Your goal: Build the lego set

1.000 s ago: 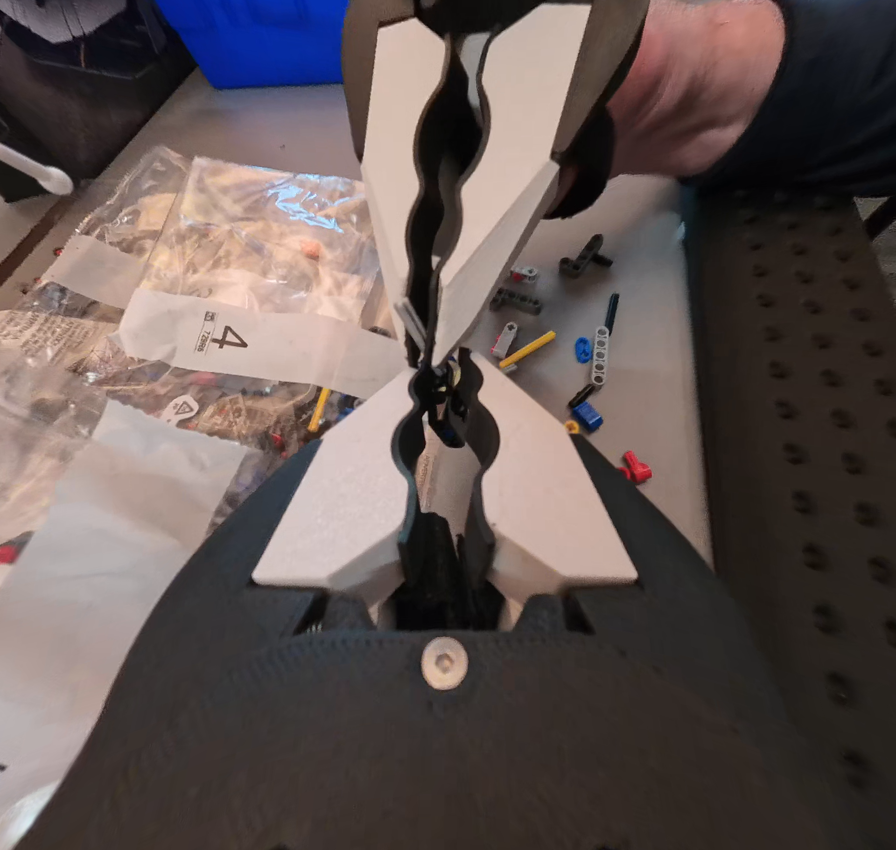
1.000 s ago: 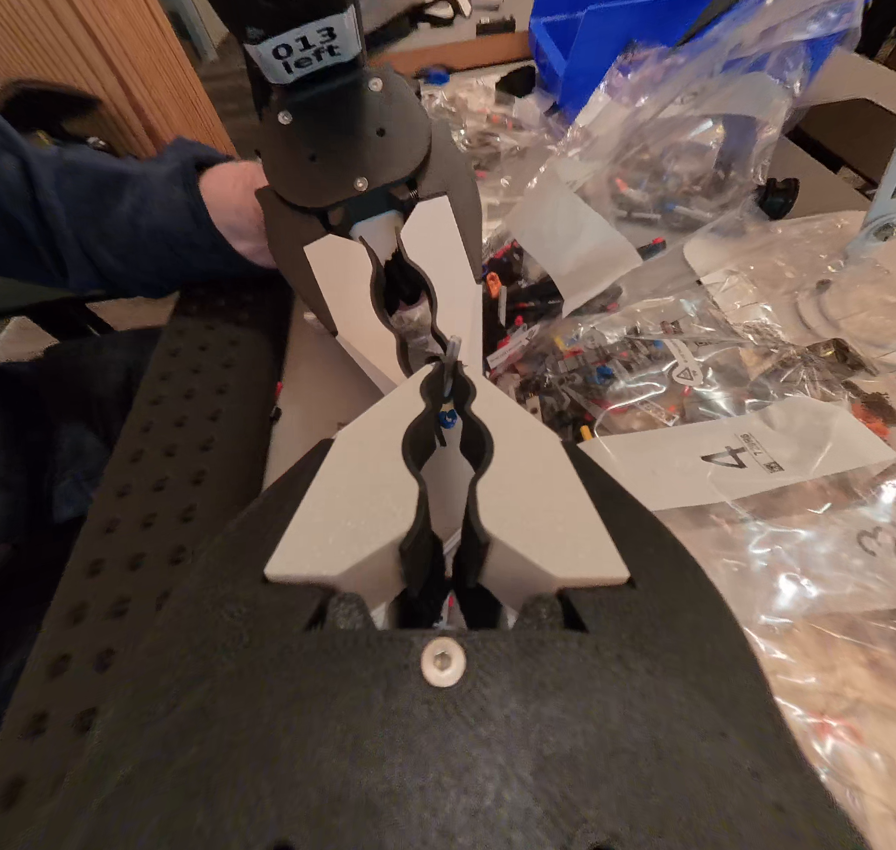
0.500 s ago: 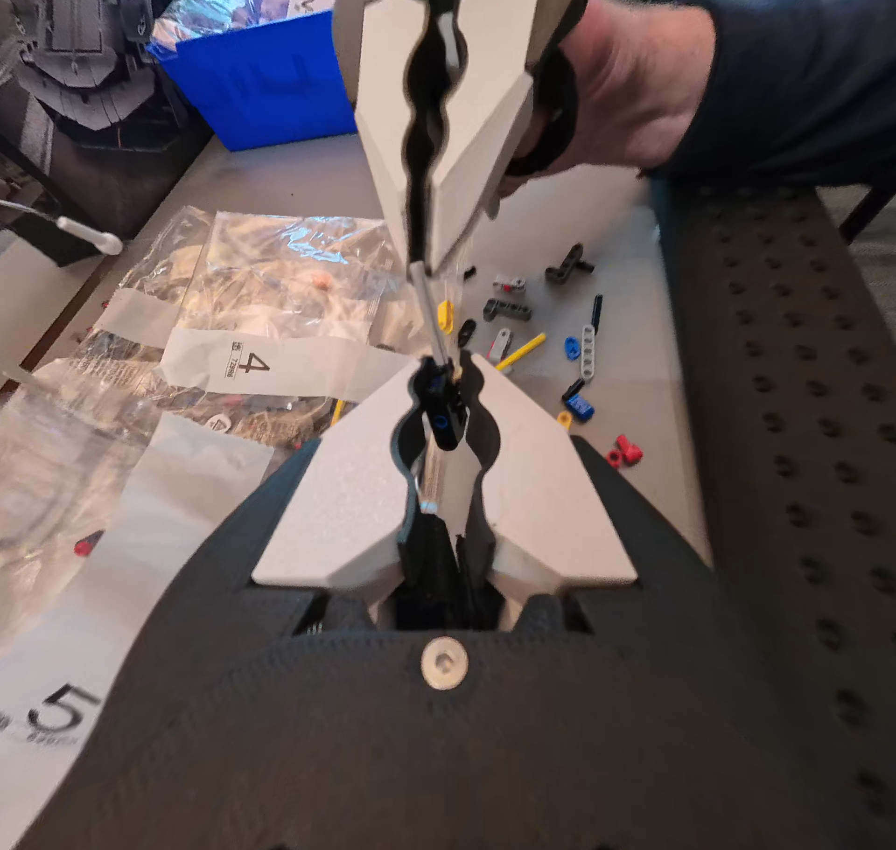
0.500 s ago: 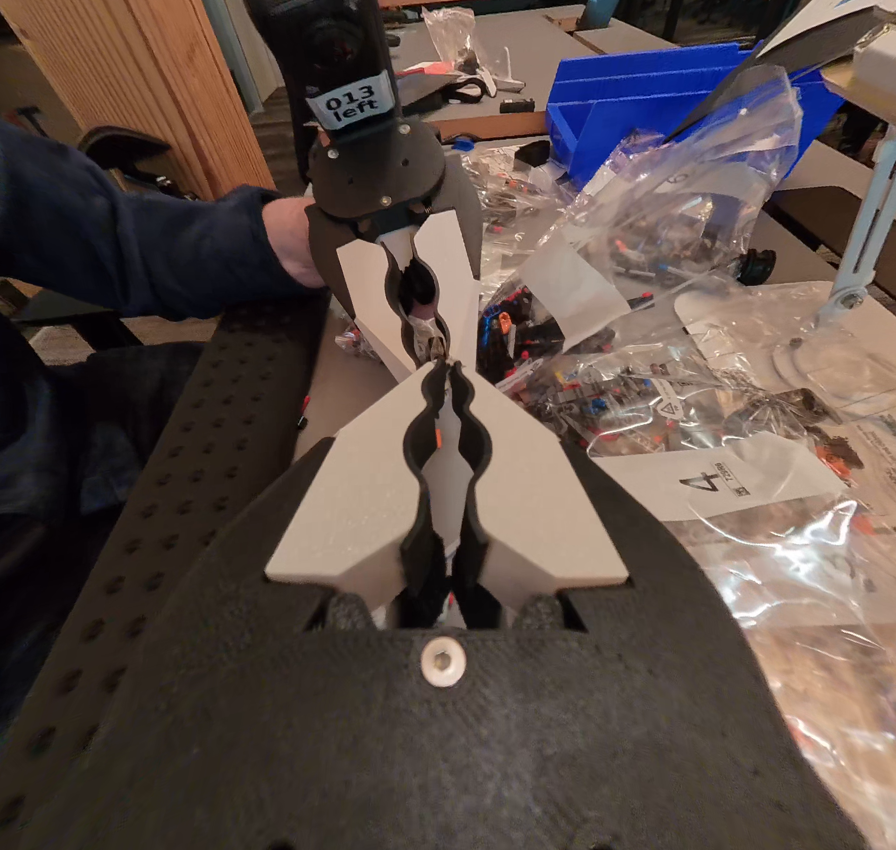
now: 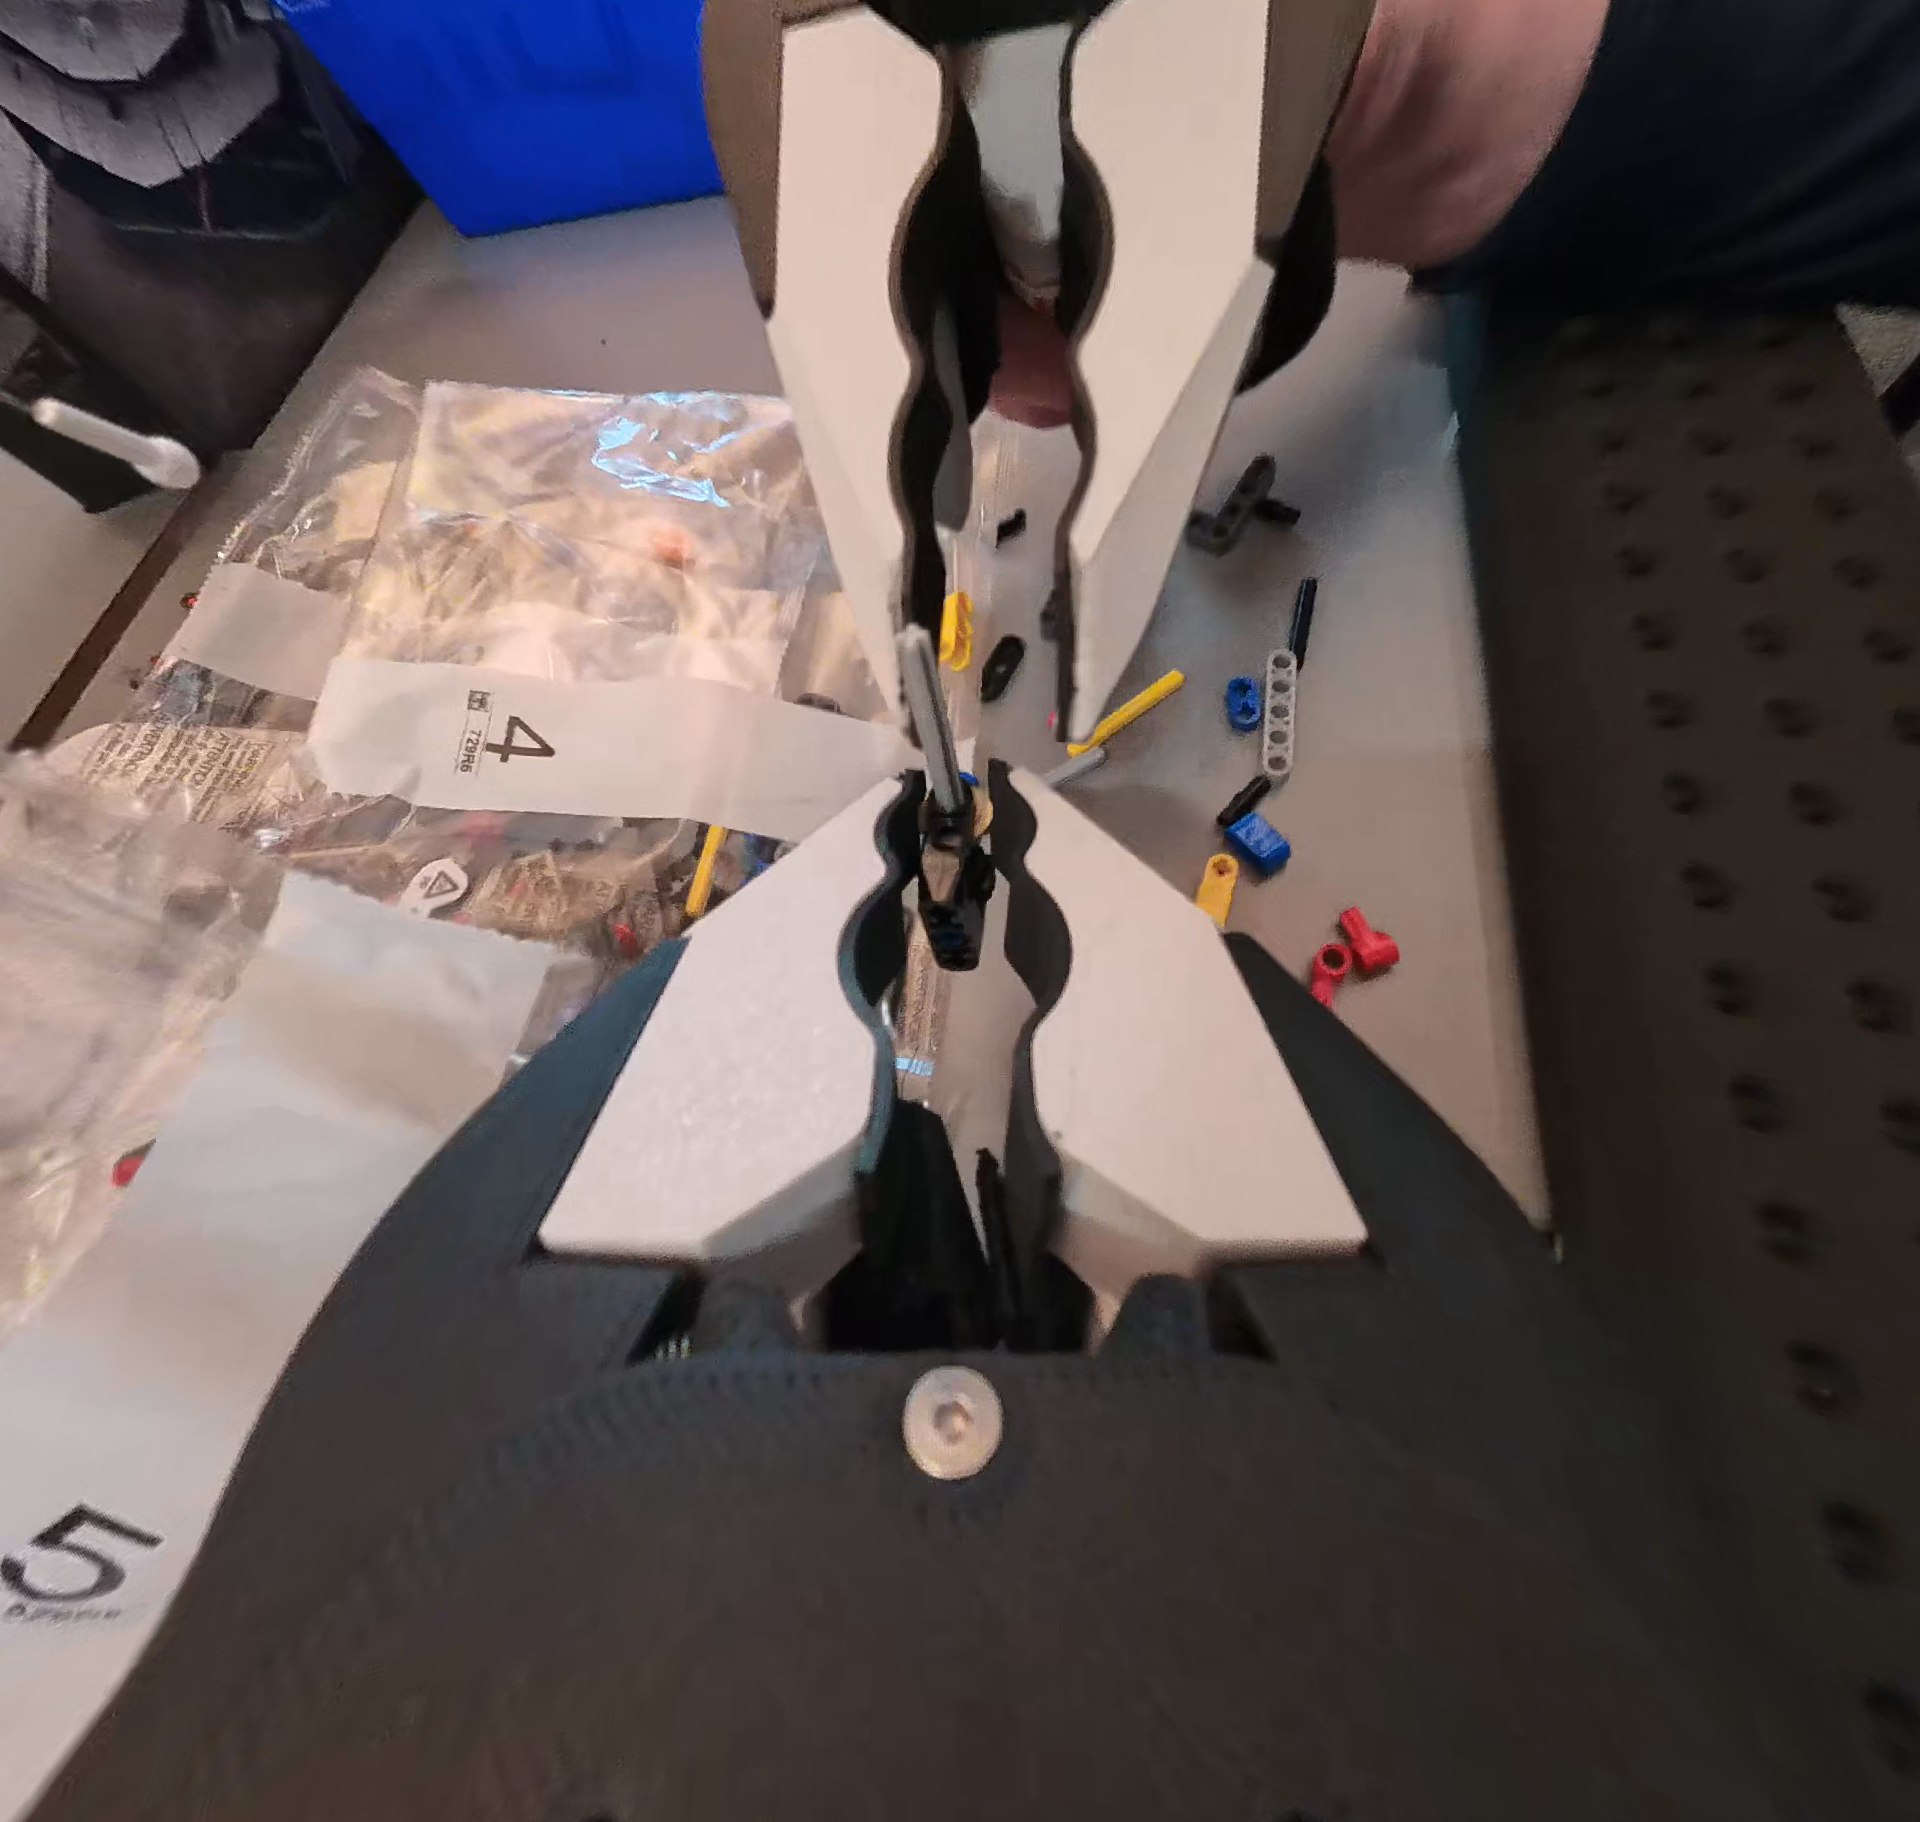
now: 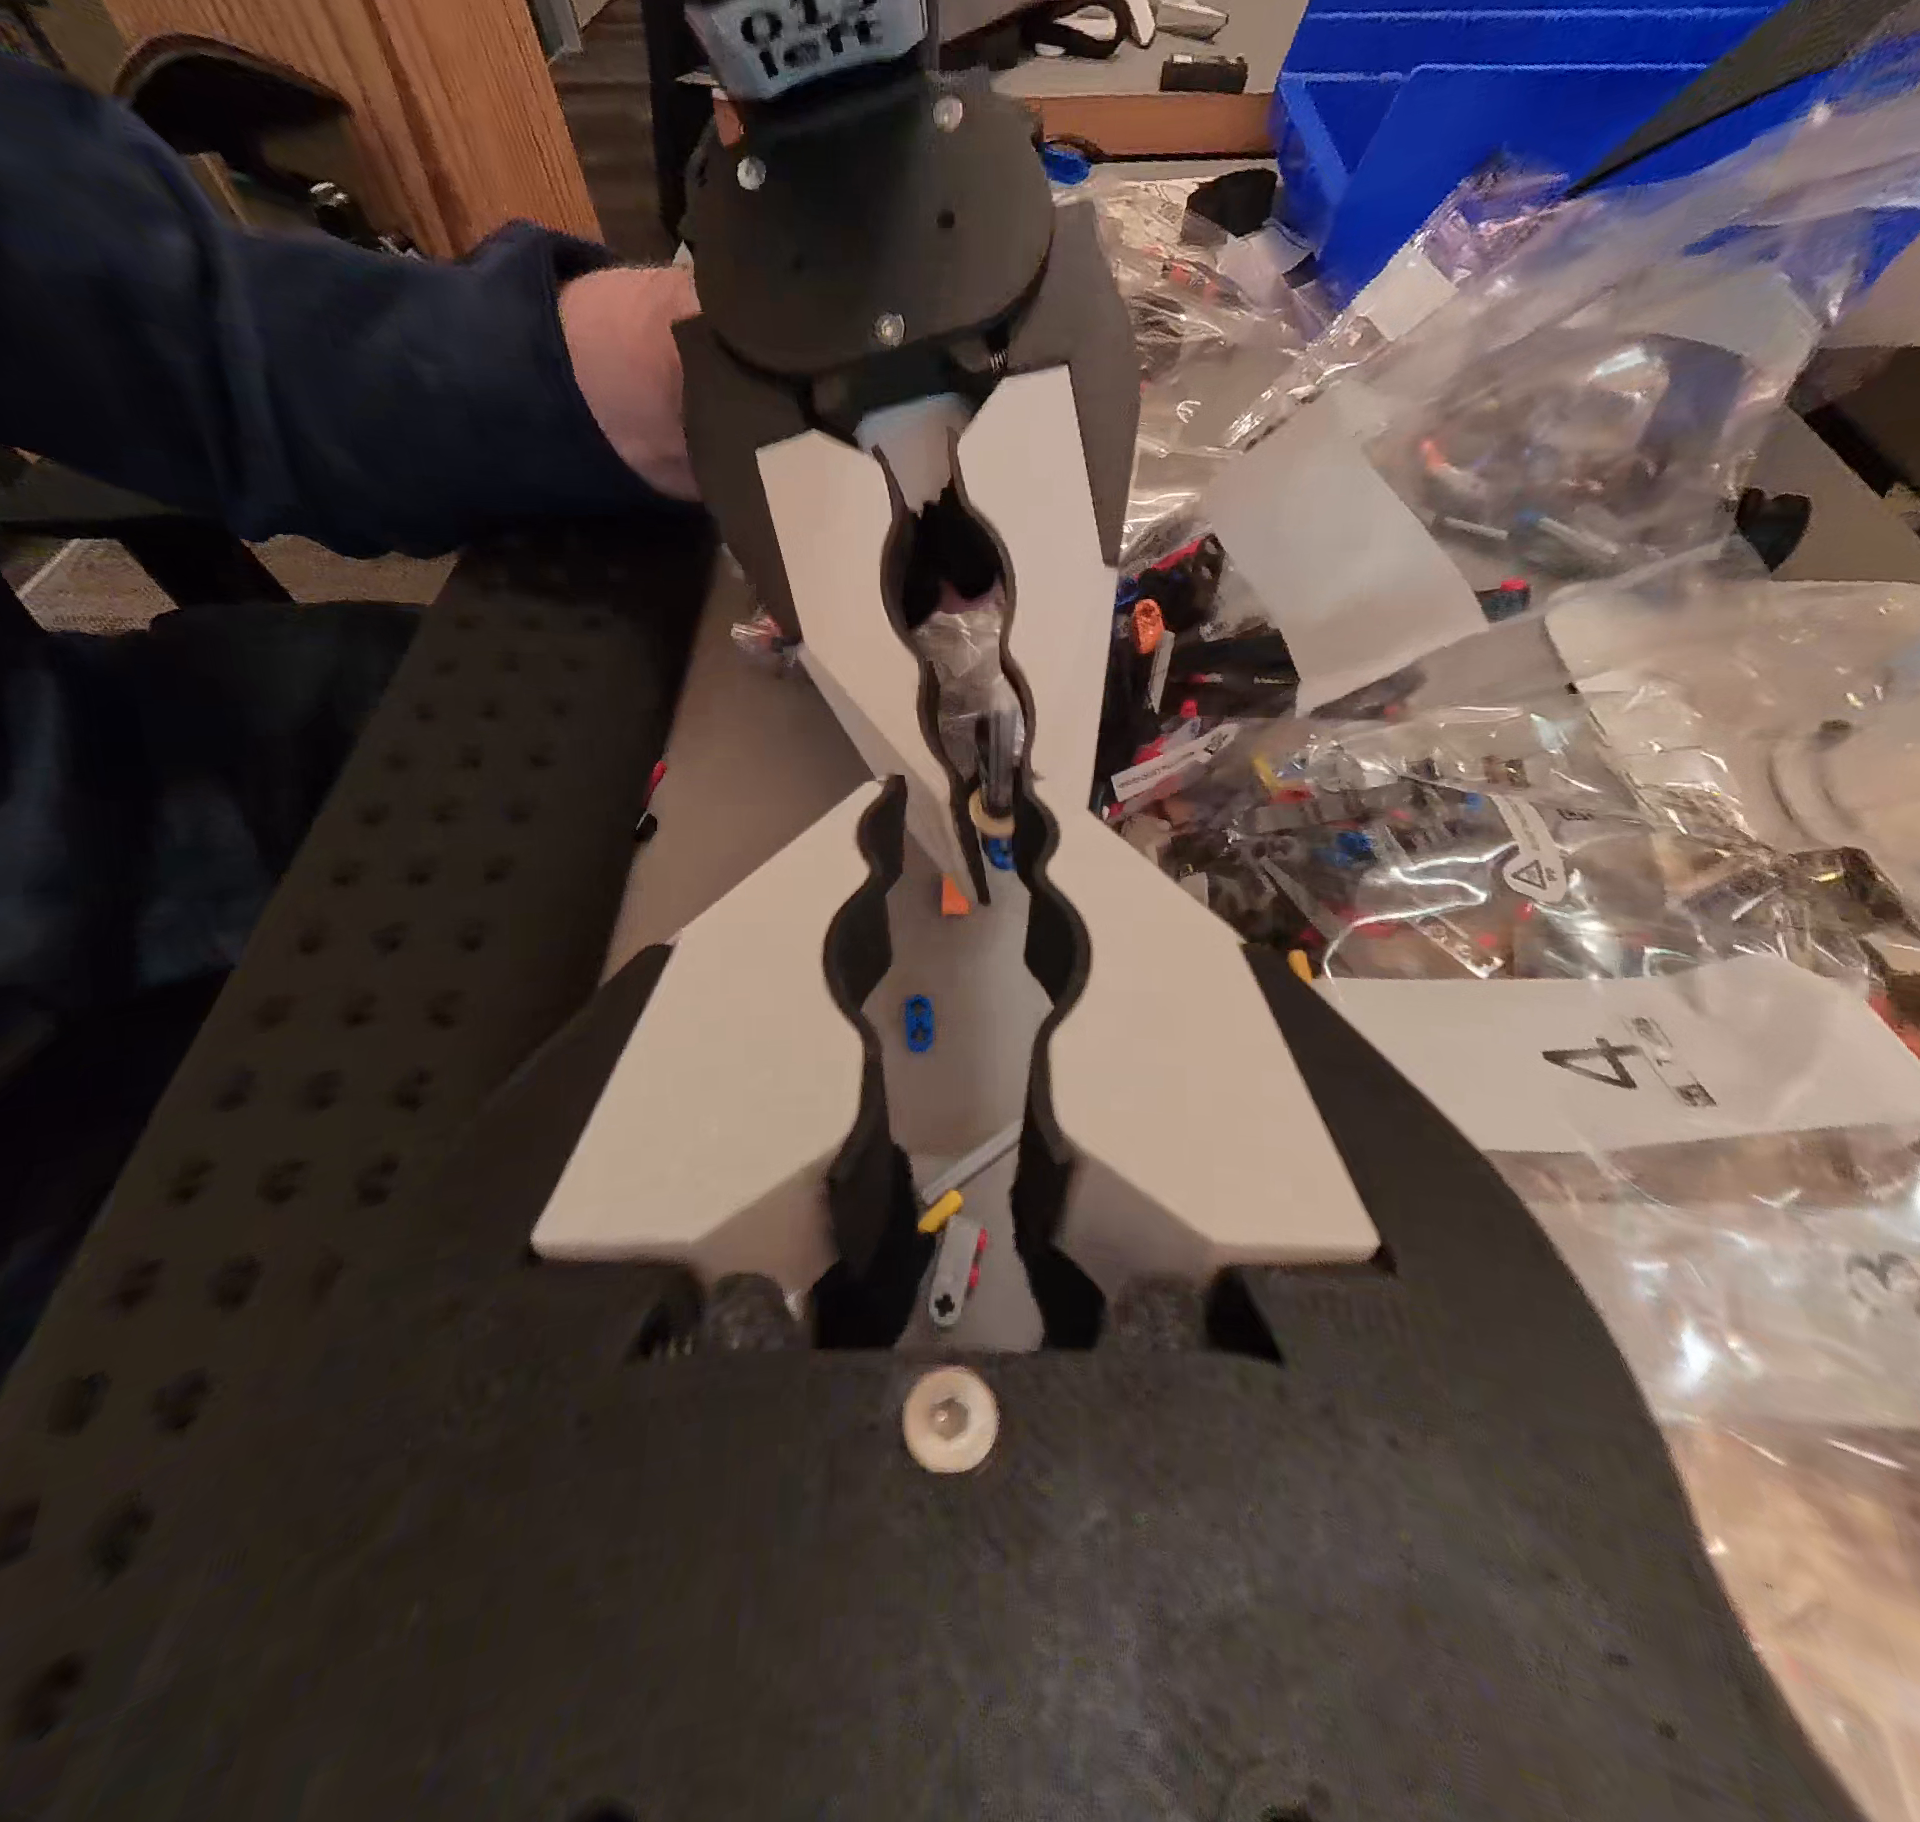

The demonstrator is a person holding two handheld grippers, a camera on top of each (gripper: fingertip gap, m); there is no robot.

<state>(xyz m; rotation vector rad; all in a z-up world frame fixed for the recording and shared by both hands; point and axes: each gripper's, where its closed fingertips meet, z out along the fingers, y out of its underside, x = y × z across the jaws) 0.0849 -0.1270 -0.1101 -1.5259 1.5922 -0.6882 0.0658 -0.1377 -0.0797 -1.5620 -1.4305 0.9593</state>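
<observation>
Left gripper [image 5: 951,816] pinches the black connector [image 5: 948,889] with the grey axle [image 5: 930,707] poking out its front.

Your right gripper [image 6: 961,816] is spread, empty, tips flanking that axle, so I'd guess the axle's just seated. Next part's probably among the loose pieces [image 5: 1262,702] on the table [image 5: 582,318], beyond the tips and beside the numbered bag [image 5: 582,650].

Black lego assembly [image 5: 948,884] with grey axle [image 5: 930,707] upright, pinched in left tongs [image 5: 948,785].
</observation>
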